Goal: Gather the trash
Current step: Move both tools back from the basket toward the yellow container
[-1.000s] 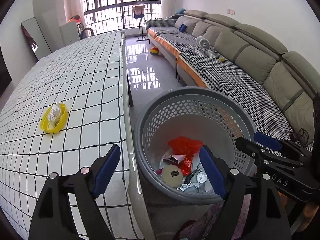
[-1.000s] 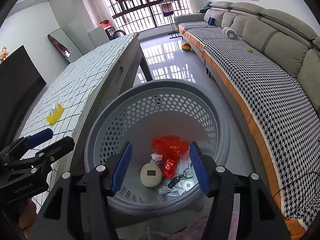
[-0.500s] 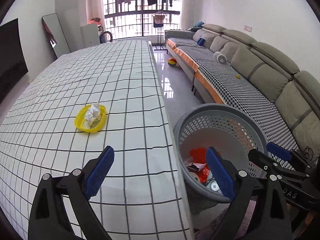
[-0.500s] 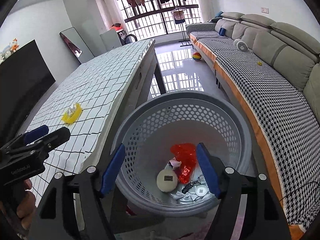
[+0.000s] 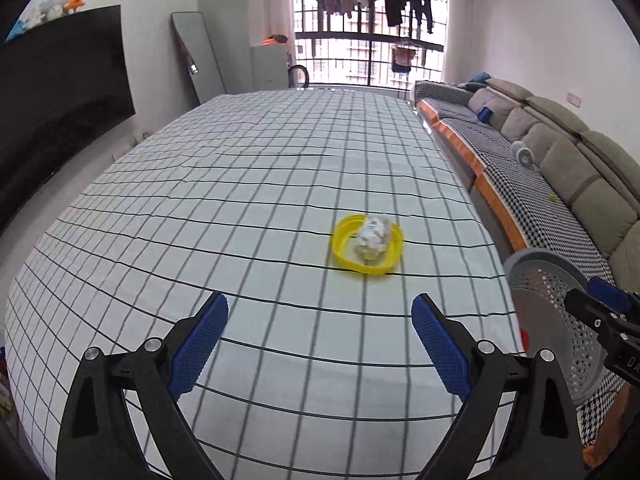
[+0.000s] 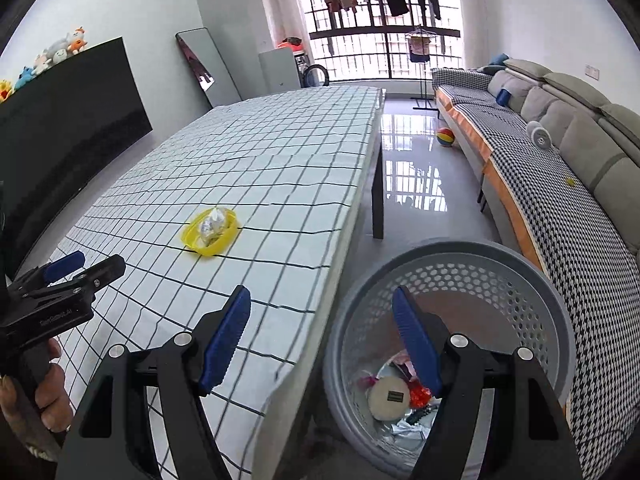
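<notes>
Both grippers swung from the basket (image 6: 448, 264) to the table (image 5: 260, 184), left gripper (image 5: 320, 344) wide and empty at lower centre, right gripper (image 6: 322, 340) wide, empty, straddling the table edge, yellow dish (image 5: 366, 246) mid-right, bare cloth around.

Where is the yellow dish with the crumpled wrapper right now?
The yellow dish sits on the checked tablecloth near the table's right edge, ahead of the open left gripper and up-table from the grey basket on the floor.

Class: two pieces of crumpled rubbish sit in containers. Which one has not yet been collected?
The crumpled wrapper in the yellow dish on the checked table; the other rubbish already lies in the grey basket on the floor.
</notes>
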Demonstrator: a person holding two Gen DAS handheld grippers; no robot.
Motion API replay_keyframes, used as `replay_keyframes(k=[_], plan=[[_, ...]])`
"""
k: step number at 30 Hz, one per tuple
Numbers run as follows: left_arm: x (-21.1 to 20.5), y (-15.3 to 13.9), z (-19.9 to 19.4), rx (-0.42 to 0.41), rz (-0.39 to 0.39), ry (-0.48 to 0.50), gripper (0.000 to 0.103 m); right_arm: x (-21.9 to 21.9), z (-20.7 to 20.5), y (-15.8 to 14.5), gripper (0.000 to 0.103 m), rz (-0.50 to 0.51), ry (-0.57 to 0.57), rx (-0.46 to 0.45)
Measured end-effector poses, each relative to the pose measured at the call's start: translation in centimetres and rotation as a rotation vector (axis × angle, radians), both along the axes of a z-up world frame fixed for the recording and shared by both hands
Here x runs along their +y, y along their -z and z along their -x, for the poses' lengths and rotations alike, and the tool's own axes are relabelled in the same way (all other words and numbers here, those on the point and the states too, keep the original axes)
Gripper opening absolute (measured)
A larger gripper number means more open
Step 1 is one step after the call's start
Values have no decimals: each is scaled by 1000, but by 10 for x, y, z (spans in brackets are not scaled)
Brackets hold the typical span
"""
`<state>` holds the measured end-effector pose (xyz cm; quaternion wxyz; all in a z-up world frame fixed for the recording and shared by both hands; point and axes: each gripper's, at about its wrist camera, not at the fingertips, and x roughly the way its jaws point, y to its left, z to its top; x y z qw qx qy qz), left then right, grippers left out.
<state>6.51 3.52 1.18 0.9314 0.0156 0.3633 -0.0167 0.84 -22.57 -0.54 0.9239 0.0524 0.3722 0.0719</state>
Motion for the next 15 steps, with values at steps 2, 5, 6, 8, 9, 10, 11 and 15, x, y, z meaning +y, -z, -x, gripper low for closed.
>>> replay_keyframes(k=[2,5,6,8,9,10,11,15], plan=[[16,1,-5,-6,-6,-34,91,15,-11,-2,70,16,-32,0],[37,6,-11,-15,-9,-81,92,38,-29,-2,70,29,-79,12],[43,8,-13,-16,-6,-93,92,45,-35,-1,70,31,-94,21],[54,13,-18,-12,-6,-125,92,58,-47,1,70,39,-121,36],[59,15,-20,-9,-4,-136,92,65,-55,3,70,49,-132,42],[64,17,-23,-5,0,-147,92,72,-60,4,70,57,-141,45],[68,19,-24,-2,3,-157,92,78,-66,4,70,65,-149,48],[77,23,-27,0,17,-181,92,99,-86,9,70,85,-185,58]])
